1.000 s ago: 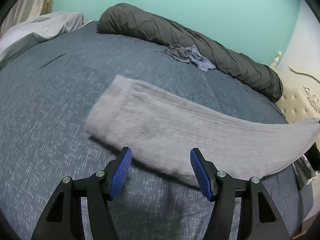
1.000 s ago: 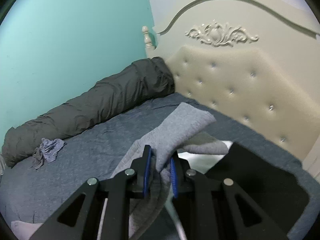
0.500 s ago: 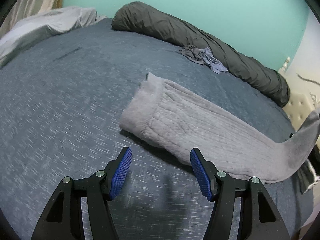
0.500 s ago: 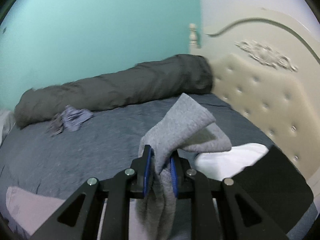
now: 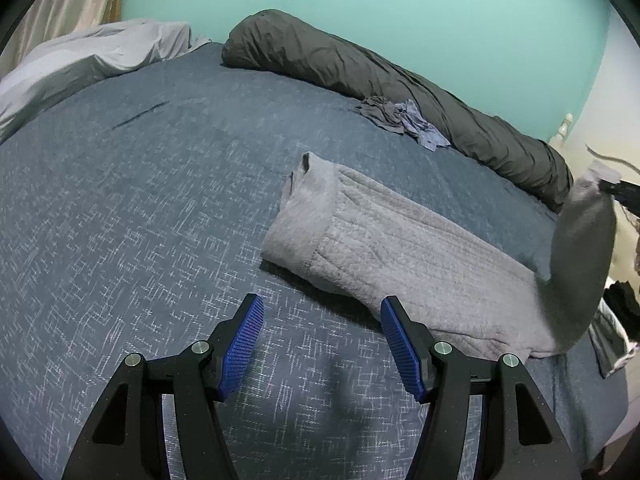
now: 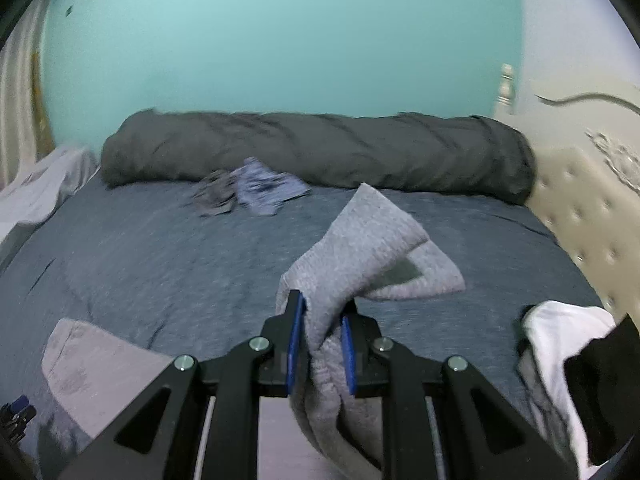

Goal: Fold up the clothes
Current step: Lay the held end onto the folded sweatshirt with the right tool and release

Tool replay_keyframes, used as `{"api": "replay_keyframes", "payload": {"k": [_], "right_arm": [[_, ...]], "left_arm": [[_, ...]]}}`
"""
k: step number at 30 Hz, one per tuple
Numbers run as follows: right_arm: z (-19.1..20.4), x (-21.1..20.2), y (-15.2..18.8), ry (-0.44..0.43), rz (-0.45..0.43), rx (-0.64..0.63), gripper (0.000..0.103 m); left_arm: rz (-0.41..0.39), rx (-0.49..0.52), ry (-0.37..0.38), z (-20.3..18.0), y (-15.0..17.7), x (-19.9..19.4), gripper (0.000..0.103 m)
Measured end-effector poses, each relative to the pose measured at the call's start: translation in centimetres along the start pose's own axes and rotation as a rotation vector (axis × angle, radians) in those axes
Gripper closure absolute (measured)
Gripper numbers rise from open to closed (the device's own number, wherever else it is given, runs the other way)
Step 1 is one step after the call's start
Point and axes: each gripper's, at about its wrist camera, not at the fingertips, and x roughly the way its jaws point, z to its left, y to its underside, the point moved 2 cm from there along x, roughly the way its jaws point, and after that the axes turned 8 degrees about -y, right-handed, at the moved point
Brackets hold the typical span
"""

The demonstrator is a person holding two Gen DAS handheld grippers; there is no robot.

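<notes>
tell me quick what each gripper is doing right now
Left gripper: open, empty, above the dark blue bedsheet.
Right gripper: shut on one end of the grey ribbed knit garment, lifting it.

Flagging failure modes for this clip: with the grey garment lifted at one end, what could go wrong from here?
The right claw pinches only a bunched end of the grey knitted garment, so it might slip out. The left claw is open and holds nothing; the flat end may drag across the blue bedsheet, skewing the fold.

Dim, soft shadows, fisheye-warped edges, right view blurred
</notes>
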Motion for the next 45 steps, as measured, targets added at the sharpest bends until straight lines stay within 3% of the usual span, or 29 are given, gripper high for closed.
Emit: {"api": "replay_keyframes", "payload": {"k": [12,25,31,33,35,41,45], "right_arm": [[13.6,5.2,0.2,-0.128,0.075,-0.167,0.086],[26.3,10.4,6.4,-0.225,0.202,-0.331,0.085],[30.3,11.0,8.6,-0.410,0.247,-0.337,0.086],[30.6,10.8,8.7,-0.458,0.246,-0.319,0.086],[29.7,10.3,8.4,-0.446,0.223,-0.280,0.086],[23.1,9.2,8.4,-0.403,0.182,-0.107,0.086],[18.9,8.0,10.5,-0.402,0.169,-0.050,0.084]], "left_arm": [[-0.005,-0.060,0.018,2.3,-0.5,-0.3,0.038],[0.006,-0.086,0.014,3.3,-0.7,0.0,0.037],[0.011,-0.103,0.014,3.8,-0.6,0.2,0.037],[0.010,-0.102,0.015,3.9,-0.6,0.1,0.037],[0.010,-0.101,0.016,3.9,-0.6,0.1,0.037],[0.009,-0.103,0.058,3.1,-1.1,0.2,0.036],[0.024,-0.088,0.106,1.2,-1.6,1.0,0.028]]}}
